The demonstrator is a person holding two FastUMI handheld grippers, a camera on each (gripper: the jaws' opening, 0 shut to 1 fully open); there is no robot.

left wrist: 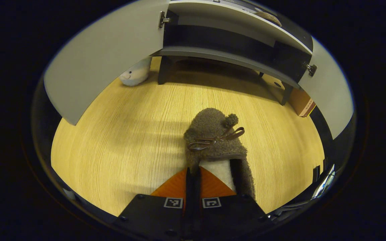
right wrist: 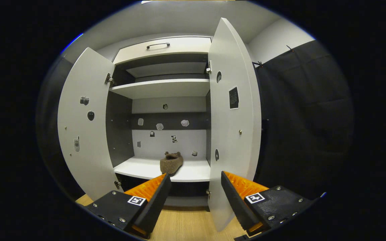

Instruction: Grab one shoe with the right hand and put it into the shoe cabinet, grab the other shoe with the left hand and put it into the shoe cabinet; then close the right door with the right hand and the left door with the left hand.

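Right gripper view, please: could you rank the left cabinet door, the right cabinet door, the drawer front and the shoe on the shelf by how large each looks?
1. Right cabinet door, though it stands nearer the camera.
2. Left cabinet door.
3. Drawer front.
4. Shoe, smallest and farthest back, on the lower shelf.

Looks like a staged home entryway sitting inside a recording booth: a white shoe cabinet (right wrist: 166, 110) is standing open on a wood-look floor (left wrist: 129, 134), with little stickers (right wrist: 159, 126) dotting its back panel and doors. Black cloth (right wrist: 300, 117) is hanging right beside it, and a plush toy (left wrist: 134, 74) is lying on the floor.
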